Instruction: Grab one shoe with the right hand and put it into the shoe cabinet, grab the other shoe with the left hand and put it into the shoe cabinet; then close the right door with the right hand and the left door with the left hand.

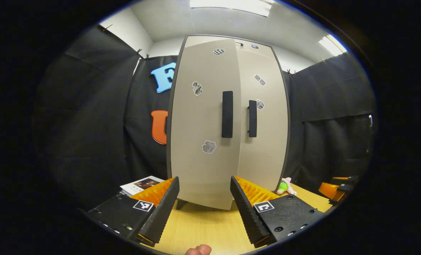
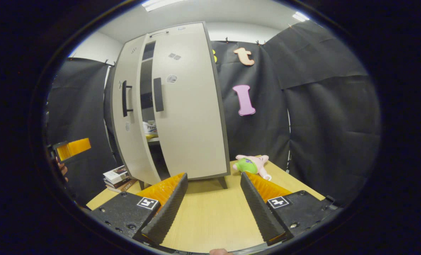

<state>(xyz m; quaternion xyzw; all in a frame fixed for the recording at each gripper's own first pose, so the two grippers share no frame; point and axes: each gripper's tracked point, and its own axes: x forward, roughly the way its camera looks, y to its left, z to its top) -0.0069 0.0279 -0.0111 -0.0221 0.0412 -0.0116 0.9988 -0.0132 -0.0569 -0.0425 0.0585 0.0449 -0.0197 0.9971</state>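
The pale shoe cabinet [image 1: 228, 120] stood upright on short legs at the back of the wooden table [image 1: 203, 226], its two doors nearly shut, a narrow gap between them. Each door carried one dark handle. Bare tabletop lay in front. The left gripper [image 1: 204, 205] and right gripper [image 2: 213, 205] both had fingers spread apart, holding nothing. One plush toy [image 2: 252, 164] lay beside the cabinet.

test booth: black cloth walls [image 2: 320, 106], office ceiling lights [image 1: 231, 5], wooden table [image 2: 210, 216].
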